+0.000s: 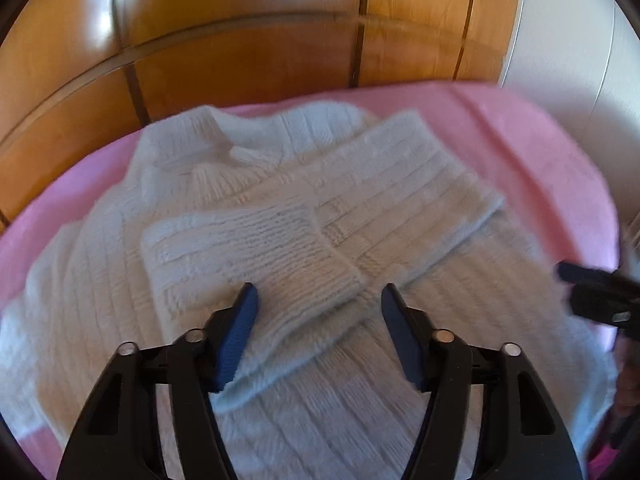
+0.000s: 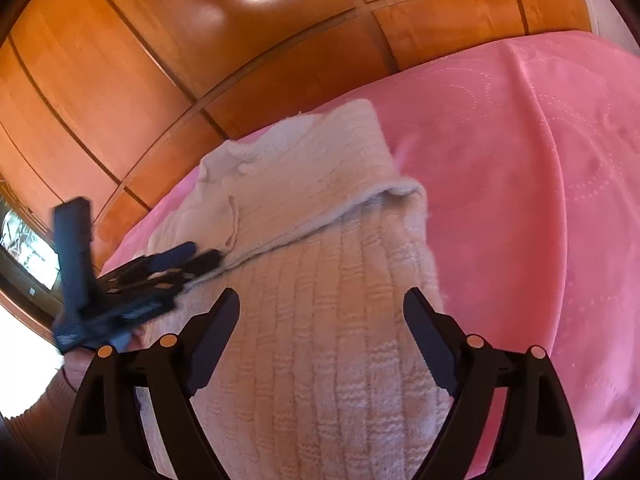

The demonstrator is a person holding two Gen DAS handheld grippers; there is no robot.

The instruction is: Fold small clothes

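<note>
A white knitted sweater (image 1: 328,184) lies spread on a pink bedspread (image 1: 528,140), with one sleeve (image 1: 280,248) folded across its body. My left gripper (image 1: 319,298) hangs low over that sleeve's cuff. Its blue pads stand apart, the cuff lies between them, and the left pad sits at the cuff's edge. From the right wrist view, the left gripper (image 2: 204,254) shows blurred at the sweater's left side. My right gripper (image 2: 320,300) is open above the sweater's body (image 2: 320,340), nothing between its fingers. The right gripper (image 1: 568,288) shows blurred at the sweater's right edge.
A glossy wooden wardrobe (image 2: 200,48) stands right behind the bed. Bare pink bedspread (image 2: 540,200) stretches to the right of the sweater. A person's hand (image 2: 80,360) holds the left gripper at the lower left. A white wall (image 1: 580,60) is at the far right.
</note>
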